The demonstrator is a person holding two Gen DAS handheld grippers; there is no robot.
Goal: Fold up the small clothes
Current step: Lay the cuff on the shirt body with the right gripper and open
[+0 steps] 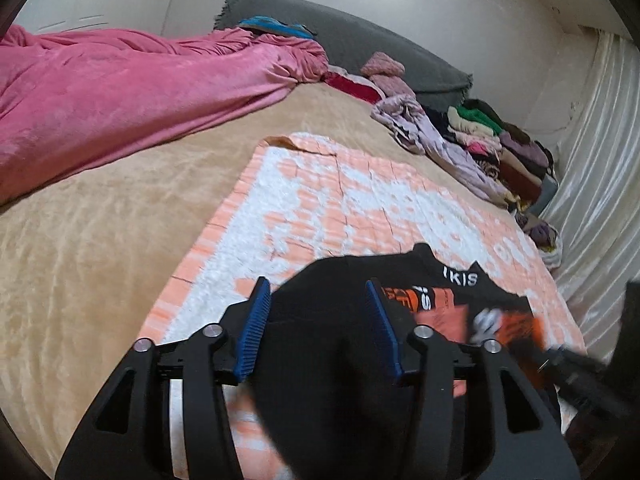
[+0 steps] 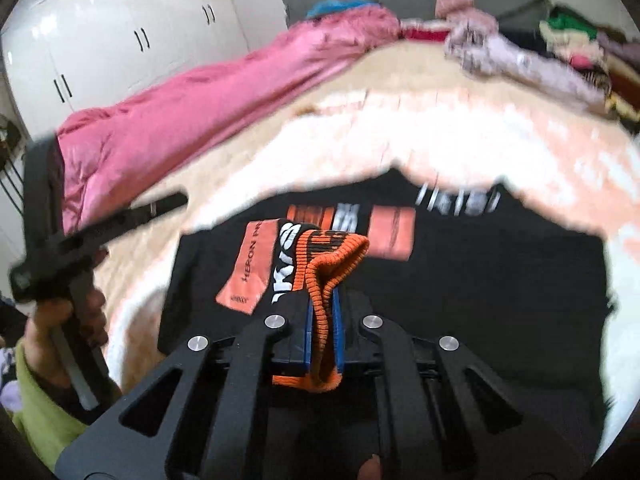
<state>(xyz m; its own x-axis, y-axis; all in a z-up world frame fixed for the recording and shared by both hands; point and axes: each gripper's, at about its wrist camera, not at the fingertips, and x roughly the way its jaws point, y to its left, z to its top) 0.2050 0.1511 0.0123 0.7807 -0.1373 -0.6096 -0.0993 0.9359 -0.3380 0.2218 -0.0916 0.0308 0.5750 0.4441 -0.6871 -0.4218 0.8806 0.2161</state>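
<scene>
The right gripper point(image 2: 322, 316) is pinching the orange cuff point(image 2: 336, 256) of the black top point(image 2: 480, 280), low in the frame; the left gripper point(image 1: 318, 320) is gaping open, holding nothing; folding looks barely begun.

A home bedroom: a bed point(image 1: 100, 216) with a pink blanket point(image 1: 120, 92), white wardrobe doors point(image 2: 120, 32), and a pile of clothes point(image 1: 500, 148).

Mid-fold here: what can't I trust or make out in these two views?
- Black garment with orange print: left wrist view, near part hidden behind the left gripper.
- Its white lettering: right wrist view, motion-blurred, unreadable.
- Orange ribbed cuff: pinched end hidden inside the right gripper.
- Clothes pile: blurred.
</scene>
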